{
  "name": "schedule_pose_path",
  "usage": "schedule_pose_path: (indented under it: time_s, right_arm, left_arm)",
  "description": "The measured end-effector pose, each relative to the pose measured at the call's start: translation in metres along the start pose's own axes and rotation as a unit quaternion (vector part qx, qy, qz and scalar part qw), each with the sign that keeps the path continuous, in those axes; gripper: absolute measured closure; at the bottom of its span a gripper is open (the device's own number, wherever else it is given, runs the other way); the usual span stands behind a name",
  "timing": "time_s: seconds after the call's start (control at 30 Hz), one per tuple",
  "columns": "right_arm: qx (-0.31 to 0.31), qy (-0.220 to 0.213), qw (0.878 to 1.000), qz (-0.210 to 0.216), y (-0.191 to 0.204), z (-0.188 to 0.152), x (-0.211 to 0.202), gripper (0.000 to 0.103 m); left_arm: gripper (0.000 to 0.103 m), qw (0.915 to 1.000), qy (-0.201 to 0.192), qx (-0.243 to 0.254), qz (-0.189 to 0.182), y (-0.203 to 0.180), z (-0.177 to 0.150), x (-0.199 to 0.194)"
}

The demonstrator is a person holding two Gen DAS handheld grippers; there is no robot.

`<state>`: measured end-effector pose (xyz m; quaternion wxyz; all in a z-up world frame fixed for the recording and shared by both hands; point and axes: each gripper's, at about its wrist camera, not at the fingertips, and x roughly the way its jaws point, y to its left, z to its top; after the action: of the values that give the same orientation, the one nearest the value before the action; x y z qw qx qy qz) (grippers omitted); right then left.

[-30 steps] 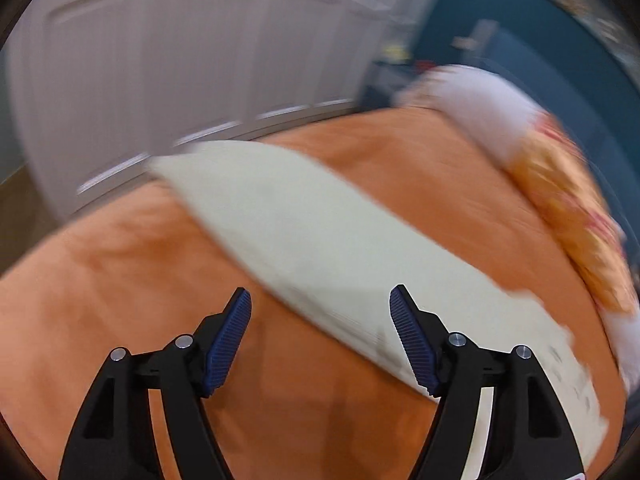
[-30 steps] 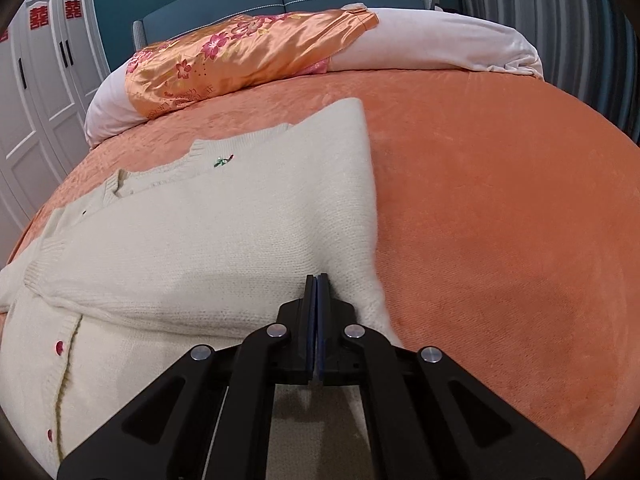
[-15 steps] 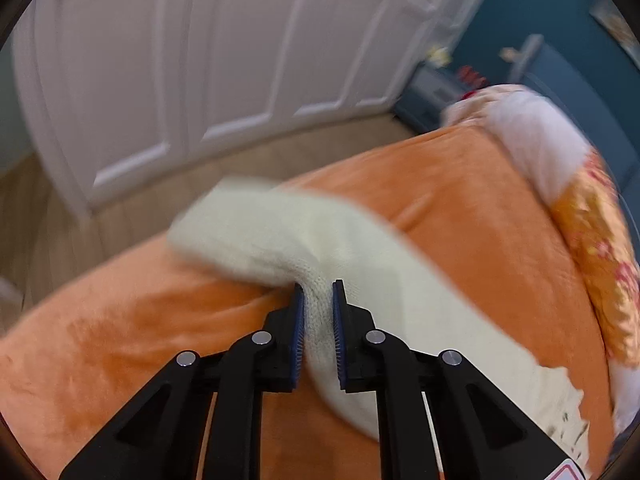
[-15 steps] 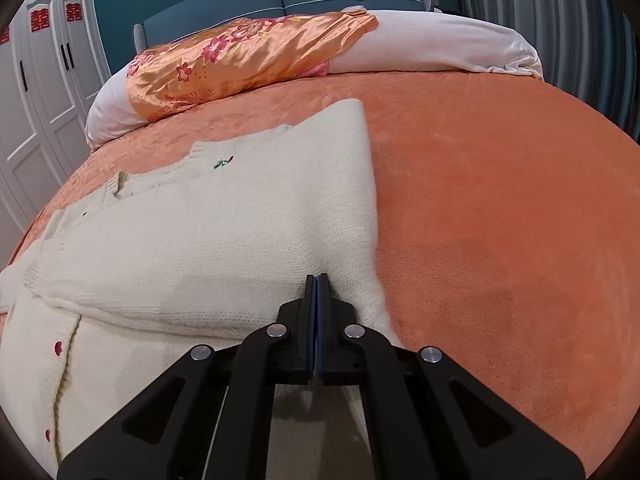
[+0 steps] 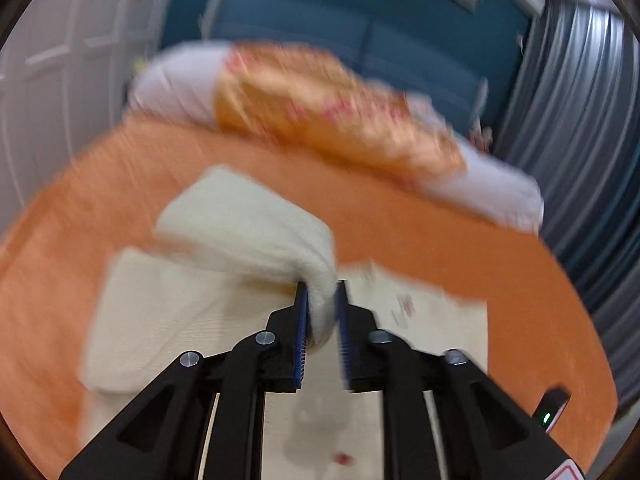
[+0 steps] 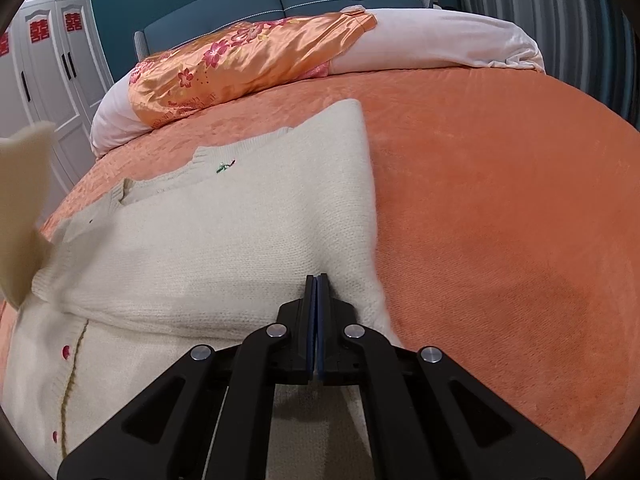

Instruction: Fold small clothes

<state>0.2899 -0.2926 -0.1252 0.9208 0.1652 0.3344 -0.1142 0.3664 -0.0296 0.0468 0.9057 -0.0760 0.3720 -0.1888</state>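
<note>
Cream knit cardigan (image 6: 224, 240) lies on the orange bed (image 6: 500, 208), right sleeve folded across. Left gripper (image 5: 322, 320), its jaws opening, grasps the raised left sleeve (image 5: 256, 232); right gripper (image 6: 317, 320) fingers clenched, empty.

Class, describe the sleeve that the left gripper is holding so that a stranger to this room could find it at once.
Start at the orange bed and find the cream cardigan spread on it. Its sleeve is the one part lifted off the bed, pinched in the left gripper, whose jaws are opening slightly.

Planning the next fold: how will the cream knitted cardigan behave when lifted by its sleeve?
Probably floppy: the cream knitted cardigan's sleeve droops from the left gripper. Likely light, since one pinch lifts it. Its fuzzy knit should resist slipping.
</note>
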Motion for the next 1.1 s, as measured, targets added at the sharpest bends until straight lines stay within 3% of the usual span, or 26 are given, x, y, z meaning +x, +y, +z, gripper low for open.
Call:
schedule_pose_path:
  time_s: [0.07,0.13,0.2,0.3,0.47,0.53,0.57,0.63,0.7,0.73,0.87,0.93,0.97,1.0,1.1]
  right_arm:
    - [0.003,0.000,1.000,0.004,-0.001,0.000,0.000,0.103]
    - [0.006,-0.001,1.000,0.007,-0.002,0.000,0.000,0.103]
    - [0.009,-0.002,1.000,0.011,-0.003,0.000,0.000,0.103]
    - [0.015,-0.001,1.000,0.018,-0.005,0.001,0.000,0.103]
    - [0.007,0.009,1.000,0.002,0.003,0.010,-0.007,0.103]
    - [-0.020,-0.012,1.000,-0.020,0.027,0.019,-0.029,0.097]
    - [-0.024,-0.022,0.999,-0.001,0.039,0.022,-0.039,0.096]
    - [-0.050,-0.026,0.997,0.059,0.080,0.033,-0.057,0.085]
    - [-0.112,0.002,0.990,0.091,0.140,0.042,-0.058,0.040]
    - [-0.132,0.018,0.986,0.096,0.162,0.044,-0.052,0.038]
    - [-0.130,0.058,0.985,0.096,0.212,0.047,-0.015,0.039]
    - [-0.110,0.120,0.984,0.075,0.222,0.040,0.024,0.040]
    - [-0.108,0.134,0.983,0.061,0.221,0.040,0.034,0.055]
    - [-0.094,0.134,0.985,0.052,0.214,0.041,0.038,0.068]
    - [0.028,0.086,0.992,0.088,0.157,0.055,0.013,0.066]
  left_arm:
    - [0.083,0.9993,0.036,-0.010,0.008,-0.013,-0.037,0.026]
    - [0.075,0.9987,0.043,-0.028,0.002,-0.010,-0.062,0.026]
    - [0.052,0.9979,0.034,-0.055,0.005,0.001,-0.072,0.019]
    - [0.044,0.9915,0.005,-0.129,0.019,0.053,-0.082,-0.011]
    - [0.042,0.9755,0.009,-0.203,0.084,0.125,-0.088,-0.016]
    - [0.042,0.9699,0.002,-0.216,0.112,0.153,-0.087,-0.018]
    - [0.042,0.9690,0.002,-0.216,0.120,0.162,-0.088,-0.016]
    - [0.042,0.9664,0.015,-0.218,0.135,0.177,-0.089,-0.004]
    - [0.042,0.9669,0.018,-0.210,0.143,0.177,-0.096,0.009]
    - [0.041,0.9695,0.006,-0.185,0.161,0.168,-0.099,0.012]
    - [0.037,0.9711,0.001,-0.143,0.191,0.155,-0.111,0.013]
    - [0.036,0.9725,-0.004,-0.147,0.181,0.159,-0.112,0.014]
    - [0.035,0.9730,-0.008,-0.149,0.176,0.163,-0.114,0.014]
    - [0.035,0.9735,-0.011,-0.150,0.173,0.164,-0.115,0.013]
    - [0.031,0.9749,-0.016,-0.146,0.167,0.163,-0.117,0.014]
